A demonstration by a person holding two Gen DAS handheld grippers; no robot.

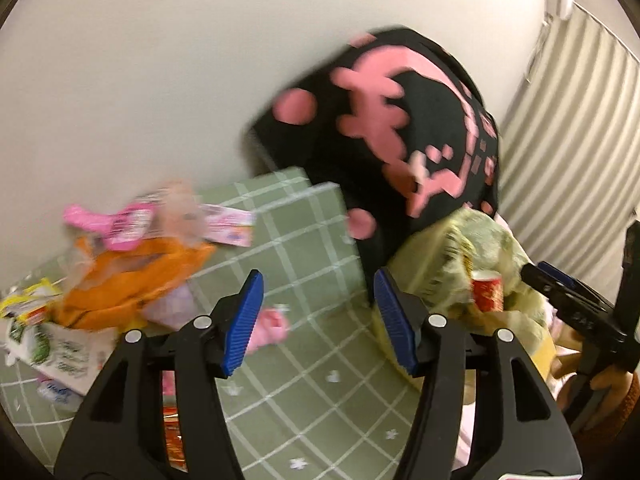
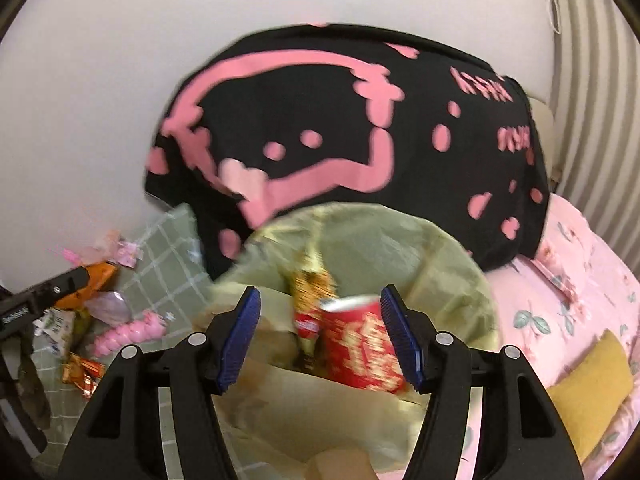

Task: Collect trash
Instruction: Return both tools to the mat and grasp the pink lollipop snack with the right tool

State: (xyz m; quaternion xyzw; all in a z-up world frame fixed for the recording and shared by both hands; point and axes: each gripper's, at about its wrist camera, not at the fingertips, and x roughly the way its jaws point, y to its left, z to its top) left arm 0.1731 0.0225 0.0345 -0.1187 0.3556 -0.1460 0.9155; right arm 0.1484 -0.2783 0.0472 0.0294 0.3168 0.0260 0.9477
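Note:
A yellow-green trash bag [image 2: 420, 248] lies open on the bed, with a red paper cup [image 2: 360, 344] and a snack wrapper [image 2: 314, 288] inside. My right gripper [image 2: 320, 336] is open above the bag's mouth, the cup between its fingers but not gripped. My left gripper [image 1: 318, 324] is open and empty over the green checked sheet [image 1: 304, 240]. Loose trash lies to its left: an orange wrapper [image 1: 132, 280], pink packets [image 1: 128, 220], a white-green packet [image 1: 48, 344] and a pink twisted piece [image 1: 268, 324]. The bag [image 1: 472, 248] and cup [image 1: 488, 292] show at right.
A black cushion with pink print [image 2: 340, 132] leans against the white wall behind the bag. A pink floral quilt [image 2: 580, 280] and a yellow pillow [image 2: 592, 392] lie at right. A striped curtain [image 1: 568, 152] hangs at far right. A red-gold wrapper [image 2: 82, 372] lies on the sheet.

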